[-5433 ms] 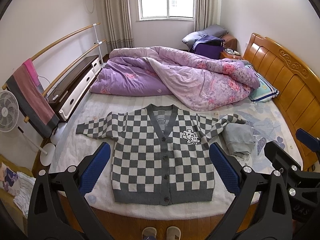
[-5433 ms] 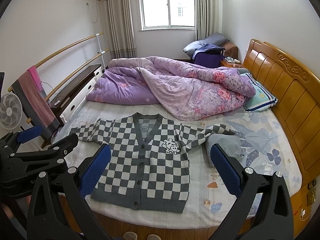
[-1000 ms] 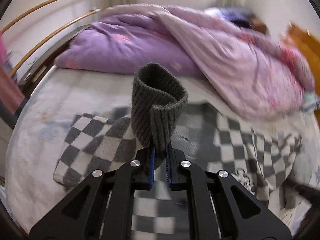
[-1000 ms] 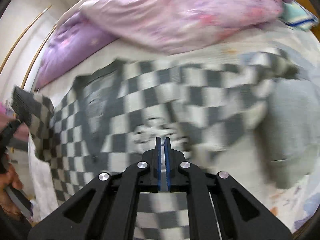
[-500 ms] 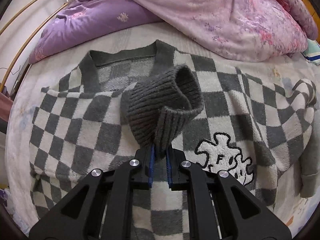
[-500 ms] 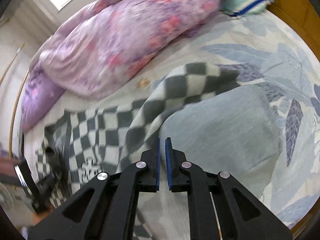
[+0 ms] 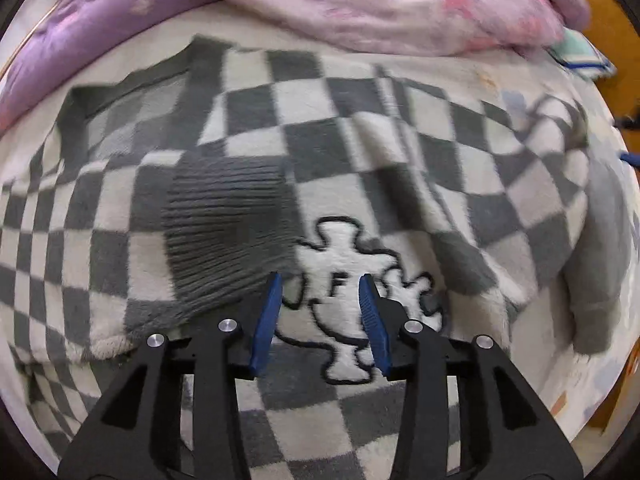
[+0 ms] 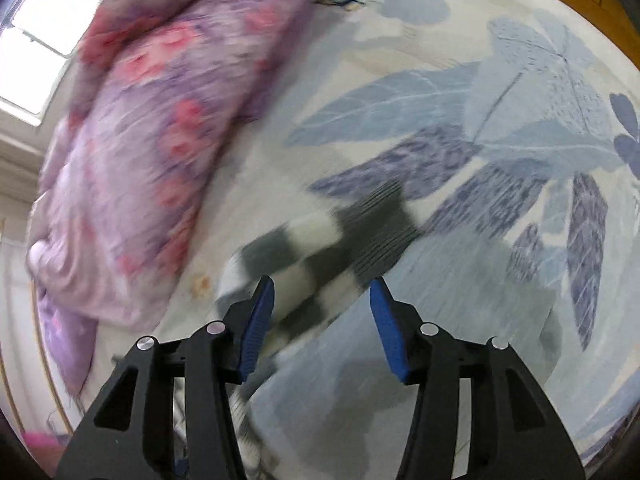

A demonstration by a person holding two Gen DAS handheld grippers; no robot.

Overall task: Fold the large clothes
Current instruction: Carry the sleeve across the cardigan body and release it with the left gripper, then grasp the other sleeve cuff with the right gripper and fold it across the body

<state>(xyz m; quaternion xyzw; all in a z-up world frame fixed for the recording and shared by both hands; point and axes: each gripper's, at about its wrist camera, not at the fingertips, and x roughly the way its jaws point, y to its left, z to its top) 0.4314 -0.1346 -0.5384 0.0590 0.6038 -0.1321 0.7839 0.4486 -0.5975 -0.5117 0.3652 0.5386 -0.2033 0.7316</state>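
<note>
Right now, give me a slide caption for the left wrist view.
Left gripper opening above the checkered cardigan, grey cuff released.

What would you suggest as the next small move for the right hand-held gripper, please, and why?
Probably lower the right hand-held gripper onto the checkered sleeve and close. Its jaws are opening with the sleeve just ahead, ungripped, lying outstretched over the grey garment, while the other sleeve's cuff already lies folded across the cardigan.

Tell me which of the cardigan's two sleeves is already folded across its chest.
The sleeve with the ribbed grey cuff, lying on the cardigan's front beside the puzzle-piece patch. The other sleeve stretches out over the leaf-print sheet.
</note>
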